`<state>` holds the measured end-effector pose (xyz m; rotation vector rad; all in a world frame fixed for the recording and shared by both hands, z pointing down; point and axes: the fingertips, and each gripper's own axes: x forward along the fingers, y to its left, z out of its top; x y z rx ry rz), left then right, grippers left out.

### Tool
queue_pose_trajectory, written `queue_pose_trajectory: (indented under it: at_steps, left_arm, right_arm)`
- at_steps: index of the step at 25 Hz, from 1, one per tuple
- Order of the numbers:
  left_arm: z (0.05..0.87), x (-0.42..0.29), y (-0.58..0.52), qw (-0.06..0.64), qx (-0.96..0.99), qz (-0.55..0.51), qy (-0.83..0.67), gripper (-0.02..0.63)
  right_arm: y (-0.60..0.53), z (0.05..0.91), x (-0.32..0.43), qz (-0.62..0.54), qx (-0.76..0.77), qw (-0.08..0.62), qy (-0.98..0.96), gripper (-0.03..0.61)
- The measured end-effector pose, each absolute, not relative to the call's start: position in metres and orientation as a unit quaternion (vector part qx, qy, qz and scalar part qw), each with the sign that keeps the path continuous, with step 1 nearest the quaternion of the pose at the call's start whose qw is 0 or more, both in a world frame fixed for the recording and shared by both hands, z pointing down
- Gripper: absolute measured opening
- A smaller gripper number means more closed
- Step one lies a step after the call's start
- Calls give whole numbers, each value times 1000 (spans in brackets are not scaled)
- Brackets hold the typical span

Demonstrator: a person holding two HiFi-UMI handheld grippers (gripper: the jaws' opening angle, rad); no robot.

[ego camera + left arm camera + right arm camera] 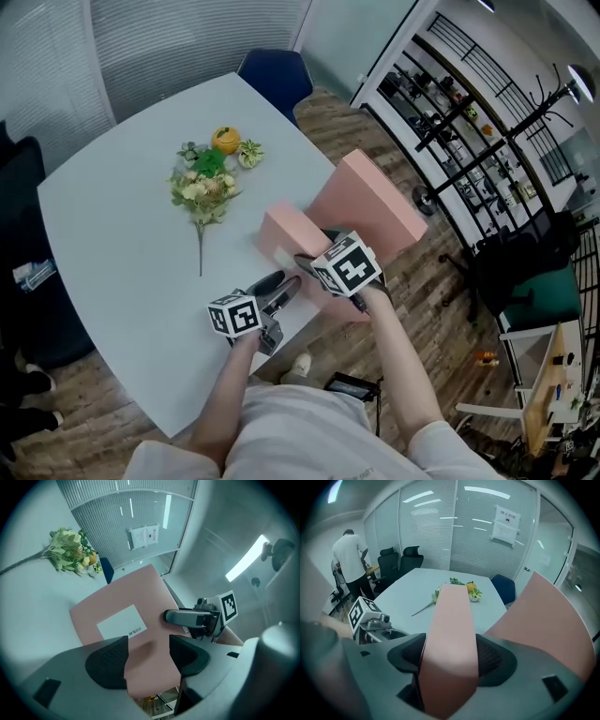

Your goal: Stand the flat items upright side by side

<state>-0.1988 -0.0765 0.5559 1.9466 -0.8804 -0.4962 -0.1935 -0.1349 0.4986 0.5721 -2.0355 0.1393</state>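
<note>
Two pink boxes are in play at the near edge of the desk (122,225). The near pink box (286,232) is held by both tools. The far pink box (370,202) rises just behind it at a tilt, and its foot is hidden.

In the right gripper view, the right hand-held gripper (450,660) is clamped across the narrow edge of the near pink box (452,620), both pads pressed flat on its faces. The far pink box (543,620) leans close on the right. In the left gripper view, the left hand-held gripper (147,656) is closed on a lower part of the same box (126,616), whose white label faces up, with pink filling the gap between the pads.

The step in hand is judged to be raising this box onto its edge beside the other. For this to go well:
- The bottom edge should be planted fully on the desk, away from the rim, before anything is released.
- The box should be brought square, not angled, so that its broad face meets the neighbour's face evenly.
- One grip should be eased off only once the box is felt to balance.
- The far box should be checked too, since a lean could push both over.

The flower spray (206,183) lies well apart and need not be disturbed.
</note>
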Motion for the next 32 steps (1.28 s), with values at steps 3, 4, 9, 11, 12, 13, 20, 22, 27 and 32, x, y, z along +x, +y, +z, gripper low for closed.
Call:
queue_pose_trajectory:
  at_steps: [3, 4, 9, 11, 12, 13, 20, 22, 27, 32]
  left_arm:
    - [557, -201, -76, 460, 790, -204, -350, 272]
    - [558, -202, -77, 459, 791, -204, -349, 271]
    - [560, -201, -78, 459, 793, -195, -349, 262]
    - [558, -198, -80, 459, 794, -195, -348, 262]
    - [556, -196, -81, 459, 794, -198, -346, 261]
    - [554, -194, -83, 457, 795, -202, -343, 262]
    - [541, -196, -95, 445, 793, -234, -345, 262]
    - [543, -192, -96, 446, 794, -227, -345, 262]
    - [541, -181, -96, 445, 799, -216, -341, 262]
    - [538, -191, -98, 441, 796, -227, -347, 262]
  right_arm:
    - [-136, 501, -193, 61, 236, 488, -838, 336]
    - [-137, 501, -194, 60, 235, 489, -838, 336]
    - [-133, 500, -193, 55, 241, 491, -835, 336]
    - [-131, 500, -193, 53, 245, 491, -834, 336]
    - [-130, 500, -194, 52, 245, 491, -834, 336]
    - [-131, 500, -194, 52, 244, 492, -834, 336]
    - [-135, 500, -191, 57, 246, 489, -835, 328]
    - [-135, 499, -191, 58, 246, 488, -835, 327]
    - [-133, 495, -191, 54, 249, 487, -836, 325]
    - [-133, 490, -195, 57, 252, 469, -845, 325]
